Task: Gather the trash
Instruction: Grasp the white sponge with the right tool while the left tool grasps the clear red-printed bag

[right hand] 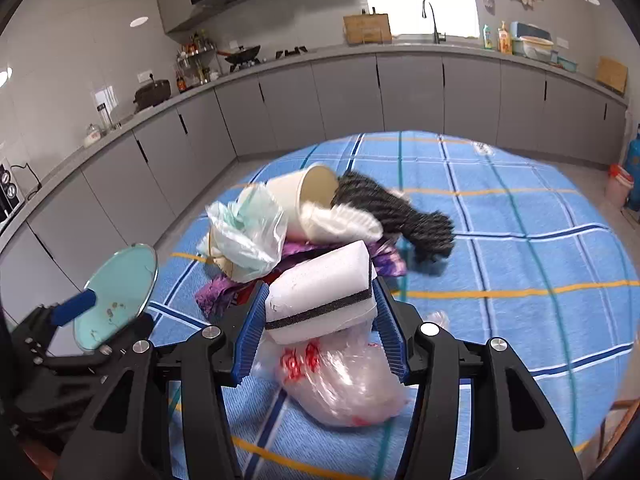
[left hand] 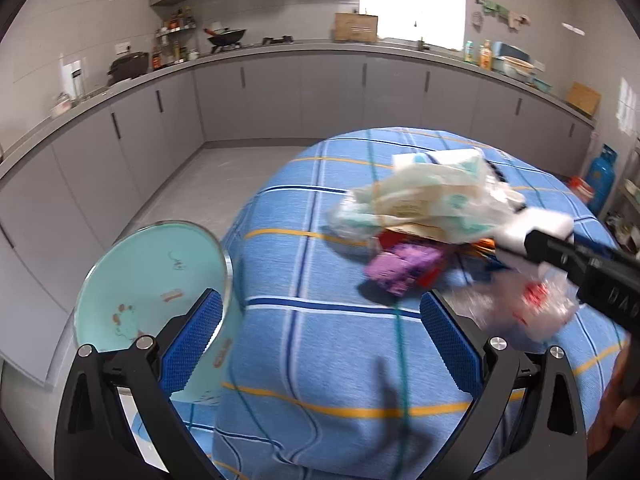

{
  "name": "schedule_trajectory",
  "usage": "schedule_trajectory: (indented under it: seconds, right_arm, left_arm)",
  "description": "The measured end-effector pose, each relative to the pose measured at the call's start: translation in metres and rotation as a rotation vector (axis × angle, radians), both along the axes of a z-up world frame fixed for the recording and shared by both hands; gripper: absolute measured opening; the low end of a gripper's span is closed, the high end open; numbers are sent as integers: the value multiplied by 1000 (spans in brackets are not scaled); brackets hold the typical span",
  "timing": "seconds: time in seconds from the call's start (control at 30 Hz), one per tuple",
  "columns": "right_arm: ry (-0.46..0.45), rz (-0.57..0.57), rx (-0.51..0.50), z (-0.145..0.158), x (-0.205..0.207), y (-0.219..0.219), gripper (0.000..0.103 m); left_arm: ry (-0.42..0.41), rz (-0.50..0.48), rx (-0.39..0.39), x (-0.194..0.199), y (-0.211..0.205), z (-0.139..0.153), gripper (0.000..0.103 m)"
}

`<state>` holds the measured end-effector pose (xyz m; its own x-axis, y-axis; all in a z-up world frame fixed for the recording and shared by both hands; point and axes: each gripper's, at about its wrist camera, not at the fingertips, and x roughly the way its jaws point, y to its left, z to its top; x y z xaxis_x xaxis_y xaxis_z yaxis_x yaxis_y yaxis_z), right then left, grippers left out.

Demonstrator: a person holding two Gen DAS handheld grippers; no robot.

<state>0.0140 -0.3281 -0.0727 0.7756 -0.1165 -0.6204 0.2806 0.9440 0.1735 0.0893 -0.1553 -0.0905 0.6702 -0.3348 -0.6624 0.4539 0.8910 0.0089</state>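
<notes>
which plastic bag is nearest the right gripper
The clear bag with red print, lying just under the right gripper and its sponge. The pale green-tinted bag sits farther off, atop the trash pile.
</notes>
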Motion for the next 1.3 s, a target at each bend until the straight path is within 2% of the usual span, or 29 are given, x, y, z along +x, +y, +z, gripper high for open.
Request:
schedule_trajectory:
  seconds: [0.13, 0.3, 0.43, 0.67, 0.73, 0.8, 1.0, 1.3]
  right_arm:
    - [-17, -27, 32, 10, -19, -17, 53]
    - [-42, -50, 219, 9, -36, -53, 53]
    - [-33, -70, 245, 5, -40, -64, 54]
    - [-36, -111, 225, 5, -46, -84, 57]
    - [-30, -126, 228, 2, -48, -92, 61]
    - [-24, -145, 238, -2, -51, -102, 72]
    - [-32, -222, 227, -4, -71, -131, 71]
    - [-29, -339, 128, 4, -90, -166, 70]
  left_arm:
    - [4, -63, -8, -10, -15, -1, 97]
    - [2, -128, -5, -25, -40, -2, 97]
    - [-4, -175, -1, -33, -58, -1, 97]
    - [2, -260, -1, -46, -93, 0, 97]
    - [-9, -285, 11, -50, -104, 0, 97]
    - [-16, -302, 23, -53, -114, -1, 97]
    - [18, -330, 1, -53, -135, 0, 97]
    - [35, -379, -37, -64, -187, 2, 97]
